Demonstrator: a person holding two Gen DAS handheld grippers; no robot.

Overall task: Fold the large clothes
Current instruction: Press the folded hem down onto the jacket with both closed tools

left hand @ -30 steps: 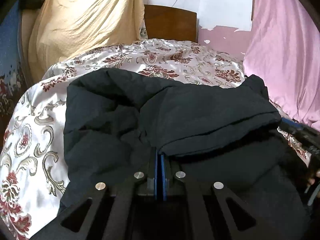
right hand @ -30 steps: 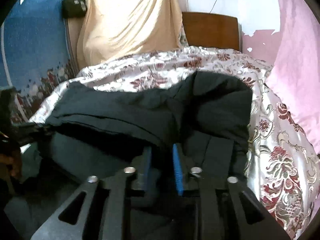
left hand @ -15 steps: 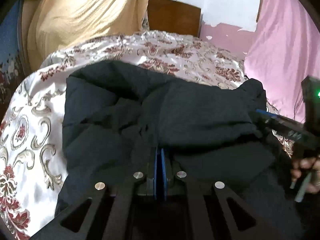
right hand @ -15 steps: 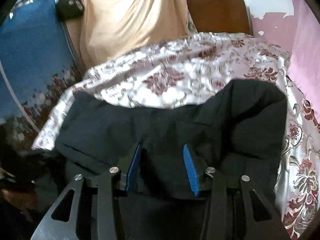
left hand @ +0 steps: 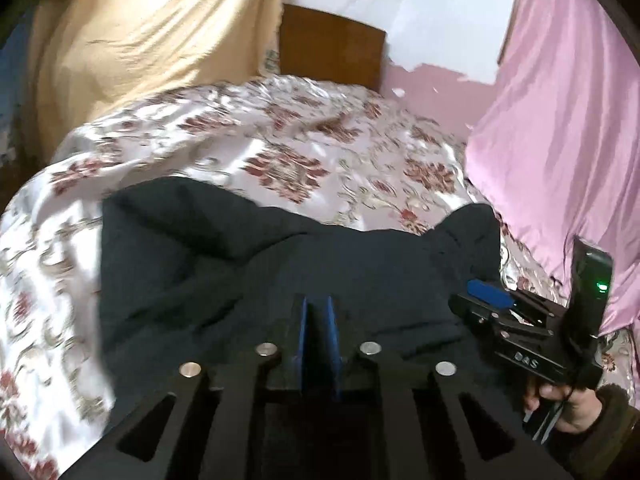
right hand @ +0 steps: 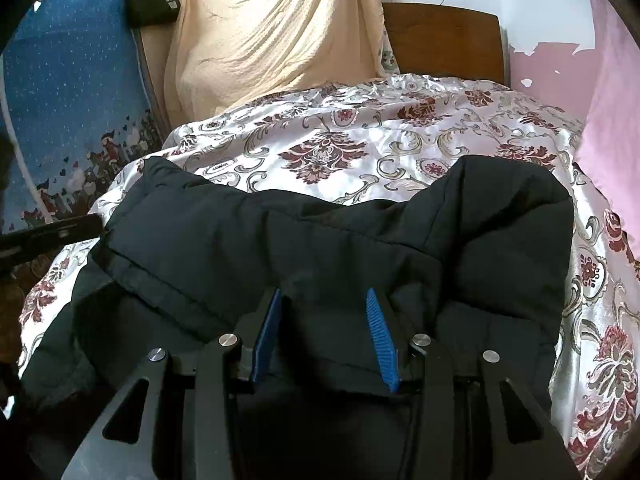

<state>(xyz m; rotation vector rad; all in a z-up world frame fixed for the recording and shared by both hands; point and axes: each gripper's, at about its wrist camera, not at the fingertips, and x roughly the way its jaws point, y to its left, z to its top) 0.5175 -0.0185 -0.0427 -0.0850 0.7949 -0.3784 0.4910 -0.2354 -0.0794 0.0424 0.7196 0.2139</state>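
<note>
A large black padded jacket [left hand: 248, 264] lies folded over on a floral satin bedspread [left hand: 280, 160]; it also fills the right wrist view [right hand: 320, 240]. My left gripper [left hand: 317, 304] has its blue pads a small gap apart over the jacket, with no cloth visibly between them. My right gripper [right hand: 323, 296] is open wide above the jacket's folded layer, holding nothing. The right gripper also shows in the left wrist view [left hand: 490, 294], held by a hand at the jacket's right edge.
A wooden headboard [right hand: 440, 36] and a draped cream cloth [right hand: 272, 32] stand at the back. A pink curtain [left hand: 568, 140] hangs on the right. A blue patterned panel [right hand: 68, 92] and a black bag [right hand: 154, 0] are on the left.
My right gripper opened and let go of the jacket. My left gripper's pads parted slightly and it drew back toward the near edge. The jacket's folded layer now lies flat.
</note>
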